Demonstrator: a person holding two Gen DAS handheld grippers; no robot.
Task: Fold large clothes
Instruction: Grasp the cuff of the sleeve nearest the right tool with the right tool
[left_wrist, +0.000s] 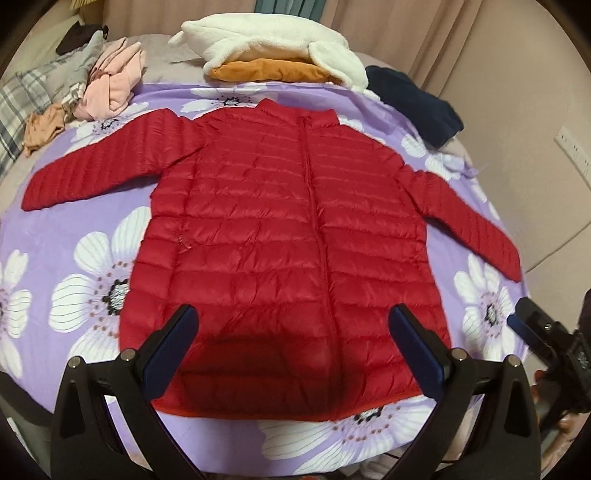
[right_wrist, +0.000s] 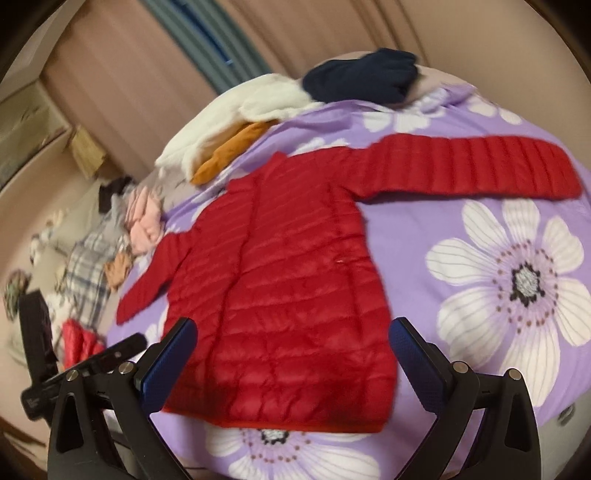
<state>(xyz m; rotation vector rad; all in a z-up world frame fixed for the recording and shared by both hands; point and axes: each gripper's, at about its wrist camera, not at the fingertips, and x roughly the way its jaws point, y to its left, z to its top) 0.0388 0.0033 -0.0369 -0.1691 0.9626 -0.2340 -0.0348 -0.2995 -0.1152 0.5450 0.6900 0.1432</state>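
A red quilted puffer jacket (left_wrist: 288, 236) lies flat, front up and zipped, on a purple flowered bedspread (left_wrist: 74, 236), both sleeves spread out to the sides. My left gripper (left_wrist: 293, 332) is open and empty, hovering above the jacket's hem. The right gripper shows at the right edge of the left wrist view (left_wrist: 532, 332). In the right wrist view the jacket (right_wrist: 288, 280) lies below and ahead, its right sleeve (right_wrist: 472, 170) stretched out to the right. My right gripper (right_wrist: 293, 343) is open and empty above the hem.
A white fleece over an orange garment (left_wrist: 269, 48) lies beyond the collar. A navy garment (left_wrist: 413, 99) is at the back right. A pile of pink, plaid and tan clothes (left_wrist: 92, 85) lies at the back left. A wall with a socket (left_wrist: 572, 155) is on the right.
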